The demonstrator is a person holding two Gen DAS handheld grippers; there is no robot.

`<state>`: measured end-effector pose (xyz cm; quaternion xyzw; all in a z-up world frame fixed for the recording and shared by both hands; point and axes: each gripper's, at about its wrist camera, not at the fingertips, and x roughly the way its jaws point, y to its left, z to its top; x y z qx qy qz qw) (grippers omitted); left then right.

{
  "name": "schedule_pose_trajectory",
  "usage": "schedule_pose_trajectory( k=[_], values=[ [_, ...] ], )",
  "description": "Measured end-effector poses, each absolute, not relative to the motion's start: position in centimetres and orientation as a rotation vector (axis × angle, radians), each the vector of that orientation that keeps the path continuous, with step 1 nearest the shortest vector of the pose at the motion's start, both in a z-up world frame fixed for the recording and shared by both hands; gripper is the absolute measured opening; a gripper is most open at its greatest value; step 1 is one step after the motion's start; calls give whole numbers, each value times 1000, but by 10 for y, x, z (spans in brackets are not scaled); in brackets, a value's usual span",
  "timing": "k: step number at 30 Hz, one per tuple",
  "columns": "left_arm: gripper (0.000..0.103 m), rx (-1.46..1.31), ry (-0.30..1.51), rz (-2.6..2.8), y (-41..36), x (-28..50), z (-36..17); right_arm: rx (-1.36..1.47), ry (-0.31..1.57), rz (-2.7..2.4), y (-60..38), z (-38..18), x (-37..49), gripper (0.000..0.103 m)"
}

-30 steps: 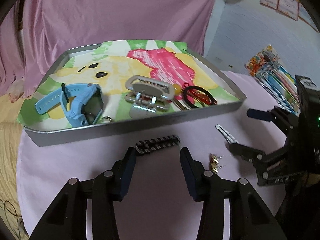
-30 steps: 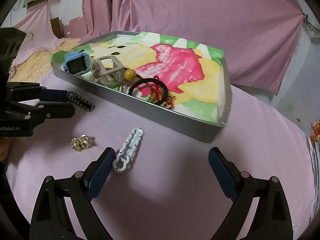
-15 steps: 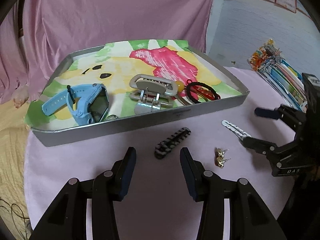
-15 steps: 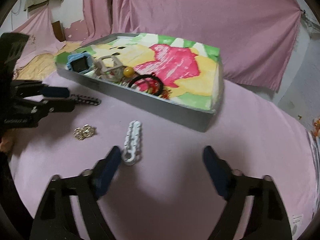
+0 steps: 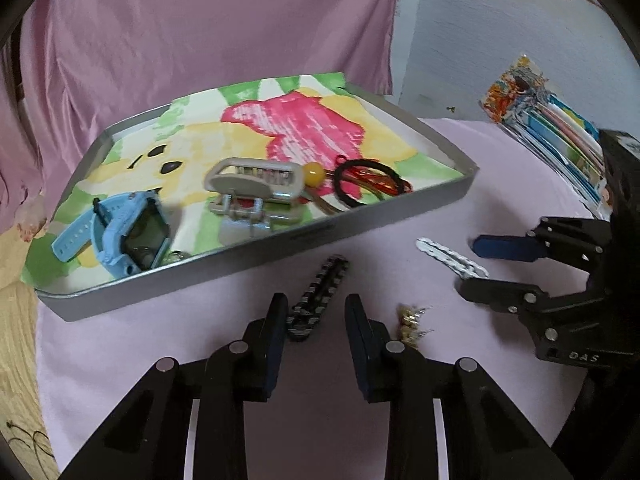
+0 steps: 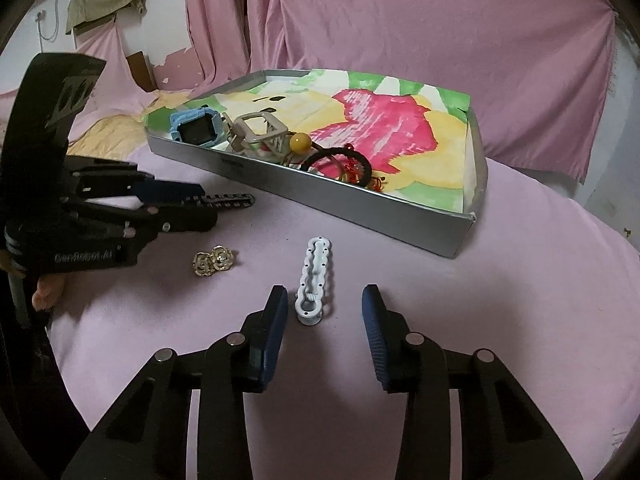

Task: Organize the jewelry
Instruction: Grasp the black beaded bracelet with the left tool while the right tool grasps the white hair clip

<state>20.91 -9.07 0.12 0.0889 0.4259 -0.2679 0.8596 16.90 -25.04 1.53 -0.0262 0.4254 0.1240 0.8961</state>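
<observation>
Black clip [image 5: 320, 298]: lies on the pink surface [image 5: 160, 360] just outside the tray [image 5: 360, 226], near end between the left tongs [image 5: 316, 340]. Left wrist view: tongs moderately open, pads either side of the clip, not closed on it; whether they touch it I cannot tell. Clip looks light, stiff, toothed, so probably grips well across its narrow width at mid-body. Gold earrings [image 5: 410, 322] sit just right of the right finger: small, likely slippery and easily knocked. In the tray: blue watch [image 5: 120, 236], grey clasp [image 5: 252, 188], hair ties [image 5: 368, 180].

Right wrist view: white clip [image 6: 316, 282] lies lengthwise on the surface, spring end between the right tongs [image 6: 325, 322]. Tongs fairly wide, holding nothing, clear of the clip on both sides. Clip looks rigid plastic, light; best pinched across its flat sides near the middle. Left tongs [image 6: 208, 204] visible at left, around the black clip's end.
</observation>
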Motion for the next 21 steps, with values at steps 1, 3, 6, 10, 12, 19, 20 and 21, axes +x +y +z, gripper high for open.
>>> schedule_pose_trajectory(
  k=[1,3,6,10,12,19,20,21],
  values=[
    [26,192,893,-567,-92,207,1,-51,880,256,-251,15,169,34],
    [22,200,892,-572,-95,204,1,-50,878,255,-251,15,169,33],
    [15,202,896,-573,-98,203,1,-45,876,258,-251,15,169,27],
    [15,215,899,-543,-102,201,2,-13,874,266,-254,15,170,14],
    [15,221,896,-534,-103,200,2,24,874,278,-258,15,170,14],
    [14,184,849,-524,-101,189,8,48,836,300,-258,18,160,13],
    [14,174,827,-532,-99,184,13,53,827,300,-258,20,159,13],
    [14,162,804,-536,-98,181,18,65,814,301,-259,22,157,13]
  ],
)
